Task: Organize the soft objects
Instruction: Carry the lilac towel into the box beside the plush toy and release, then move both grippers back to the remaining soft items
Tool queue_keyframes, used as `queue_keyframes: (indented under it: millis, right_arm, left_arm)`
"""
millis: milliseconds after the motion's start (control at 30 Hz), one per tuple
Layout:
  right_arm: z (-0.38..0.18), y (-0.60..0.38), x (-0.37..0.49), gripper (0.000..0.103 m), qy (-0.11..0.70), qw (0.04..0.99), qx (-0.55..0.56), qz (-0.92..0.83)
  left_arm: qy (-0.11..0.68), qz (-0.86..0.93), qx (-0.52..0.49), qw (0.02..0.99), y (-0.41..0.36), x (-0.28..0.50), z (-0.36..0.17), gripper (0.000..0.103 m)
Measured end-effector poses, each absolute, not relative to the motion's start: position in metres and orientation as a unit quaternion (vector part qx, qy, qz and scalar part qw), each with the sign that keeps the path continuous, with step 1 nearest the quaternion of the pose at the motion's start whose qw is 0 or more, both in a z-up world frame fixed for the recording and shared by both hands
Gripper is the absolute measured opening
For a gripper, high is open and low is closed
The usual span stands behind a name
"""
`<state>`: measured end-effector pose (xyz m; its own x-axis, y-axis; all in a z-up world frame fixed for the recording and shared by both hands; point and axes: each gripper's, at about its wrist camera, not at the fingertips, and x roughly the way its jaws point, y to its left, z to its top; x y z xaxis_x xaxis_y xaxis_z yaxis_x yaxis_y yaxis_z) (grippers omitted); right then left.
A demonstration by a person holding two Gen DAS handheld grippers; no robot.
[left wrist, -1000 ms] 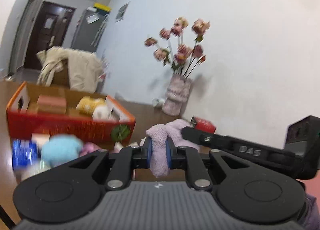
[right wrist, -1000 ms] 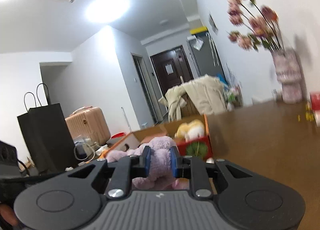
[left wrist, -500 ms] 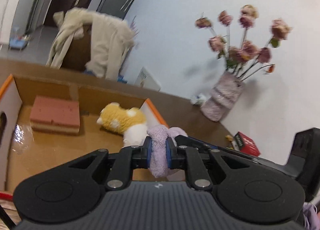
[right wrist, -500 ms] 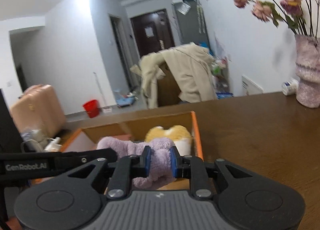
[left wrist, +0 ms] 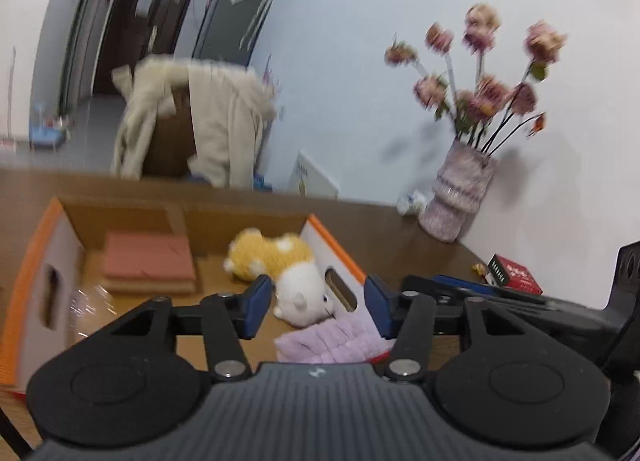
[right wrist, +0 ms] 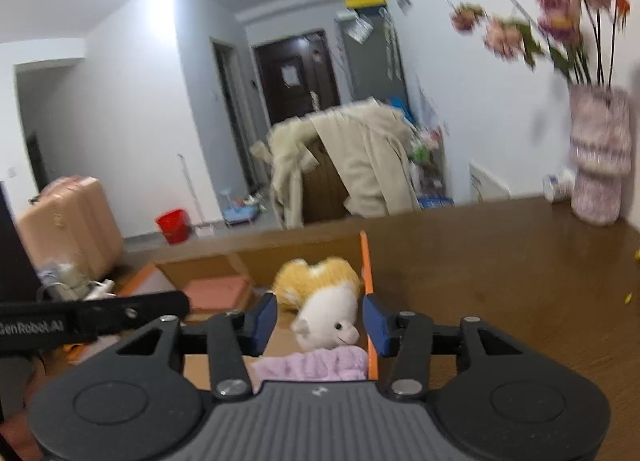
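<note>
Room: white walls, dark door at the back, beige coat draped over a brown piece of furniture beyond the surface.
Surface: brown wood; carries the box, a vase of pink flowers by the wall, and a red pack near it.
Box: open cardboard with orange edges; inside lie a pink pad toward the left, a yellow-and-white plush toward the right wall, and the purple towel.
Towel: lies in the box's near right corner, just in front of the plush's white head, below both grippers.
Left gripper: fingers have just been opening; they stand apart and released, the towel beneath the gap, pads clear of it.
Right gripper: fingers have just been opening too; released, with the plush's face seen between them and the towel below.
Left view only: red pack, and the box's left wall with its handle slot.
Right view only: pink suitcase, red bucket on the floor, ceiling light.
</note>
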<state>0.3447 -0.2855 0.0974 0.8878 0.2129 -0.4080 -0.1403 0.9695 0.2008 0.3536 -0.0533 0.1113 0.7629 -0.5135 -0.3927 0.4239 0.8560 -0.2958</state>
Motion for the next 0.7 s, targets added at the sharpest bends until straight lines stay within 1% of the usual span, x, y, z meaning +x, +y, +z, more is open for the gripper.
queue_keyframes:
  millis: [33,67,100,233,300,400,433,467,533,600,667,700]
  right_arm:
    - [0.106,-0.286,0.333,0.052,0.210,0.970,0.075,0.095]
    - [0.113,-0.287,0.317,0.056,0.198,0.973,0.065,0.102]
    - [0.121,-0.287,0.302,0.057,0.188,0.974,0.057,0.109]
    - [0.137,-0.286,0.237,0.066,0.149,0.976,0.017,0.156]
    - [0.134,-0.288,0.206,0.066,0.136,0.975,0.017,0.172]
    - [0.115,-0.289,0.157,0.067,0.120,0.977,0.020,0.176]
    - [0.109,-0.288,0.142,0.069,0.114,0.977,0.016,0.181]
    - [0.099,-0.287,0.128,0.075,0.105,0.977,0.014,0.188]
    - [0.078,-0.284,0.104,0.078,0.098,0.975,0.007,0.198]
    - [0.055,-0.277,0.083,0.078,0.103,0.976,-0.011,0.192]
    - [0.037,-0.270,0.073,0.078,0.138,0.970,-0.010,0.201]
    - [0.031,-0.268,0.070,0.078,0.154,0.964,-0.006,0.216]
  left_arm:
    - [0.225,-0.248,-0.090,0.938,-0.048,0.341,0.119,0.065]
    - [0.211,-0.244,-0.087,0.942,-0.040,0.324,0.127,0.070]
    - [0.202,-0.240,-0.085,0.946,-0.032,0.308,0.132,0.076]
    - [0.167,-0.219,-0.066,0.959,-0.002,0.244,0.142,0.079]
    - [0.150,-0.201,-0.053,0.966,0.011,0.210,0.134,0.081]
    - [0.119,-0.174,-0.040,0.977,0.028,0.159,0.115,0.089]
    - [0.108,-0.171,-0.038,0.979,0.033,0.144,0.107,0.090]
    - [0.097,-0.166,-0.032,0.981,0.038,0.130,0.098,0.090]
    - [0.073,-0.142,-0.024,0.987,0.046,0.104,0.078,0.094]
    - [0.088,-0.143,-0.028,0.985,0.048,0.091,0.057,0.095]
    - [0.128,-0.170,-0.015,0.977,0.048,0.090,0.045,0.095]
    - [0.133,-0.169,-0.006,0.977,0.047,0.091,0.043,0.095]
